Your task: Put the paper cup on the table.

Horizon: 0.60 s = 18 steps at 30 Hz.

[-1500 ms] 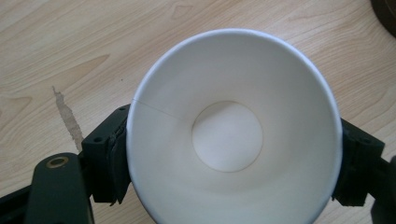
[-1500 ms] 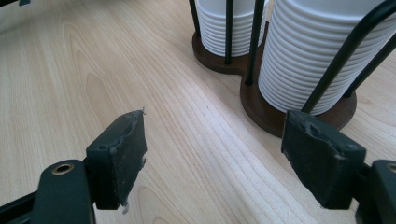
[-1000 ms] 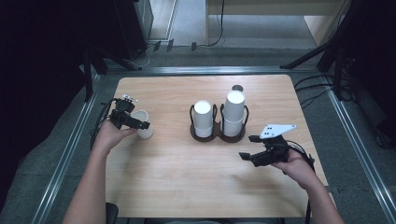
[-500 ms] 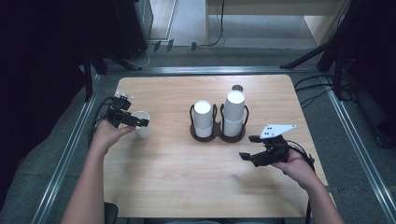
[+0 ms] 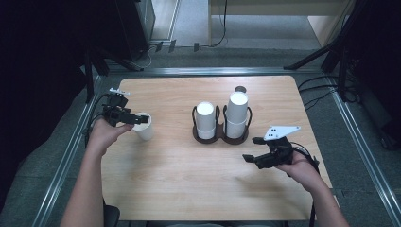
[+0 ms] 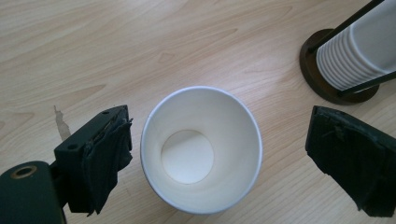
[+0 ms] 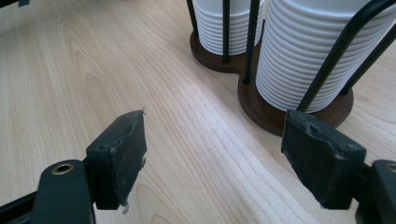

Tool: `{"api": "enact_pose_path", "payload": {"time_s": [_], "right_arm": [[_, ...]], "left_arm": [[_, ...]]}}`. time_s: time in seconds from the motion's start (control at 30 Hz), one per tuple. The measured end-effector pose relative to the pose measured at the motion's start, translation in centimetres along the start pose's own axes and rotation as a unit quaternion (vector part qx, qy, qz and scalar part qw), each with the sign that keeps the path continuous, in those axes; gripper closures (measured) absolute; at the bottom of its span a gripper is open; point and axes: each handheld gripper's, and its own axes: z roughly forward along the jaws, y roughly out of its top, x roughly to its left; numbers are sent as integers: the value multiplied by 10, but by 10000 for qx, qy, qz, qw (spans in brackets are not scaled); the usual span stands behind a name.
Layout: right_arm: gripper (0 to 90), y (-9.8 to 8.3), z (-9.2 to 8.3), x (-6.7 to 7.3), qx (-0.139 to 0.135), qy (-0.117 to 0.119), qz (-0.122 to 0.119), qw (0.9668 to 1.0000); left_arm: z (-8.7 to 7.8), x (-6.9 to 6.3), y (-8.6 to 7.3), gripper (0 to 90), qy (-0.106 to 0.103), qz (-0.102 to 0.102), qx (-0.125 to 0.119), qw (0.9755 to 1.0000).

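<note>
A single white paper cup (image 5: 143, 126) stands upright on the left part of the wooden table (image 5: 189, 189). My left gripper (image 5: 135, 119) is open around its rim. In the left gripper view the empty cup (image 6: 201, 149) sits between the jaws, close to the left one and well apart from the right one. A dark two-post holder (image 5: 220, 137) at the table's middle carries two stacks of white cups (image 5: 205, 118), the right stack (image 5: 236, 113) taller. My right gripper (image 5: 250, 149) is open and empty, just in front and to the right of the holder (image 7: 261, 107).
A small dark round object (image 5: 240, 89) lies on the table behind the taller stack. Metal rails (image 5: 75, 156) run along the table's sides, and cables (image 5: 321, 94) lie on the floor at the right. Bare wood stretches across the front of the table.
The left hand and the single cup have shifted only slightly at the table's left. The right gripper has not moved.
</note>
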Motion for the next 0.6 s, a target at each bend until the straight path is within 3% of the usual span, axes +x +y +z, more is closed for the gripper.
{"api": "enact_pose_path", "payload": {"time_s": [0.13, 0.2, 0.6], "right_arm": [[225, 0, 0, 0, 4, -5, -1, 10000], [225, 0, 0, 0, 3, -6, -12, 10000], [225, 0, -1, -1, -11, -20, -6, 10000]], "left_arm": [[-7, -4, 3, 74, -29, 24, -95, 9999], [-12, -7, 4, 74, -153, 16, -180, 9997], [-28, -26, 10, 79, -281, 191, -310, 9989]]}}
